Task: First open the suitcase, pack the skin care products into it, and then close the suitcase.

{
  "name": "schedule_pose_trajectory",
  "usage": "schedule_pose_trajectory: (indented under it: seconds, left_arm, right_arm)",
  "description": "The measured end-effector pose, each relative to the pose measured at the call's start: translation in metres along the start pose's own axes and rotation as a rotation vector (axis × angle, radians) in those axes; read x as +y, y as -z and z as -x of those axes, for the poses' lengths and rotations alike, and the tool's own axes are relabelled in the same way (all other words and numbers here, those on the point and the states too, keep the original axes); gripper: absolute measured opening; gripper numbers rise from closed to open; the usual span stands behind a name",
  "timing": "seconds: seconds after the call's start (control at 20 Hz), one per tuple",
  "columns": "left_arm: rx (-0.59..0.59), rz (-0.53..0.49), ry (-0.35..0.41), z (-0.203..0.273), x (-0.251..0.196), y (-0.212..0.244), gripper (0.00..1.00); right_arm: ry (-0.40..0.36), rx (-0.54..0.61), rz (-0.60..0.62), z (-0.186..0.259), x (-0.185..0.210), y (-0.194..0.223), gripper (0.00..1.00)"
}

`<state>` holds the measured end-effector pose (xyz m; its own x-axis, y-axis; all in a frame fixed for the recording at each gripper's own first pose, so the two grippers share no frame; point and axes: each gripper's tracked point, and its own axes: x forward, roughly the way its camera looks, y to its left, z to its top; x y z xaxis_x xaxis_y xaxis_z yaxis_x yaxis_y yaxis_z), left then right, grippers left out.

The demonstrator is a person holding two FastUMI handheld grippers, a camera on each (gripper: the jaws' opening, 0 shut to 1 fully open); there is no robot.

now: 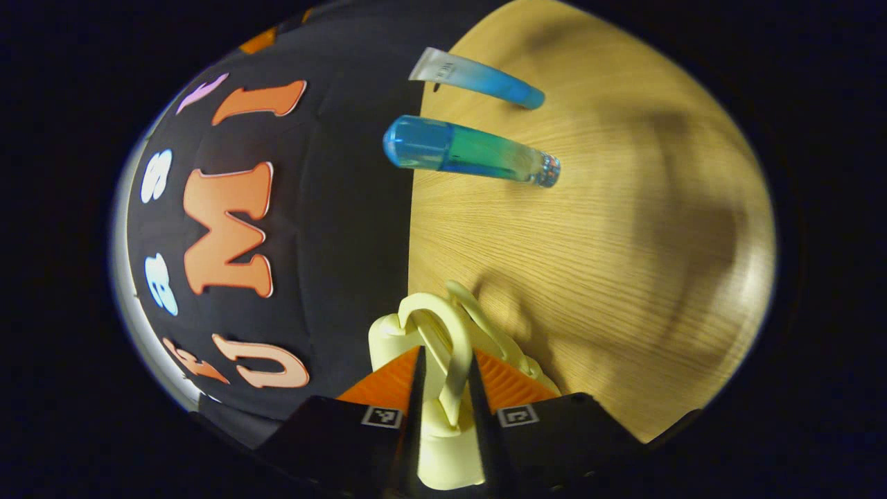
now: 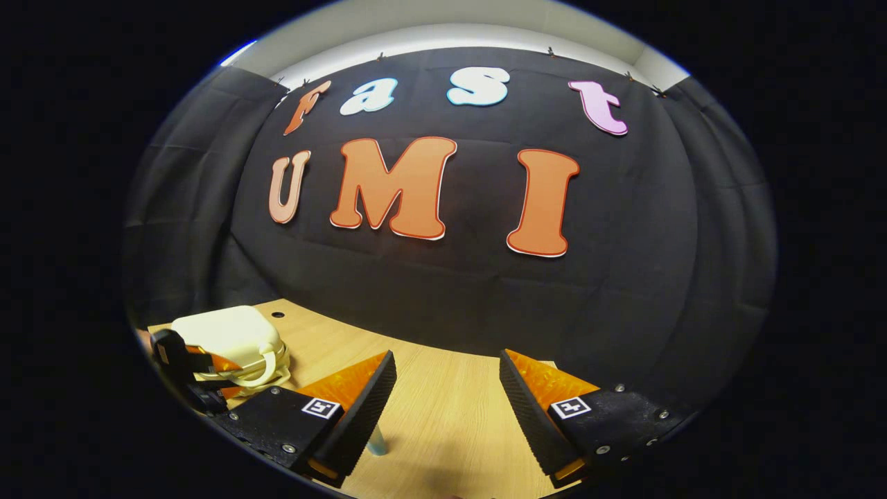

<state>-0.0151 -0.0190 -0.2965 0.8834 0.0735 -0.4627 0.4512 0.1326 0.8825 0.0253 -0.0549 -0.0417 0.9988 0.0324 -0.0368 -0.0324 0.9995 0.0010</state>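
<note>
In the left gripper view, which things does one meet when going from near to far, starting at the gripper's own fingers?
Left gripper, shut on the cream suitcase handle → blue-green bottle lying on the wooden table → blue tube, farthest.

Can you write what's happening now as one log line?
left gripper: shut on suitcase handle | right gripper: open, empty | blue tube, blue bottle: on table

Left gripper view is sitting close over the table (image 1: 624, 229), rolled sideways; right gripper view is facing the wall, both sharing the suitcase (image 2: 232, 336) at 8 o'clock.
</note>
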Motion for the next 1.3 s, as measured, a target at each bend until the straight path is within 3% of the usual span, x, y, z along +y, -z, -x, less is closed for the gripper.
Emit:
schedule_pose_trajectory:
  seconds: [0.1, 0.2, 0.4, 0.65, 0.9, 1.3]
  left_arm:
    - [-0.001, 0.007, -0.041, 0.0, 0.003, 0.002, 0.11]
    - [-0.018, 0.108, -0.012, 0.007, 0.006, 0.007, 0.04]
    - [-0.036, 0.285, -0.044, 0.021, 0.03, 0.006, 0.04]
    - [-0.044, 0.519, -0.095, 0.034, 0.11, 0.047, 0.04]
    - [-0.033, 0.732, -0.188, 0.04, 0.174, 0.116, 0.04]
    - [0.009, 0.982, -0.294, 0.022, 0.231, 0.272, 0.04]
  right_arm:
    - [0.005, 0.003, 0.008, 0.001, -0.001, 0.003, 0.95]
    - [0.002, 0.004, 0.0, 0.003, -0.001, 0.004, 0.95]
    - [-0.012, 0.034, -0.009, -0.001, 0.009, 0.013, 0.95]
    - [-0.025, 0.025, 0.009, -0.007, 0.031, 0.001, 0.95]
    - [-0.003, 0.045, -0.07, -0.023, 0.069, -0.005, 0.95]
    - [0.048, 0.044, -0.048, -0.041, 0.12, -0.026, 0.95]
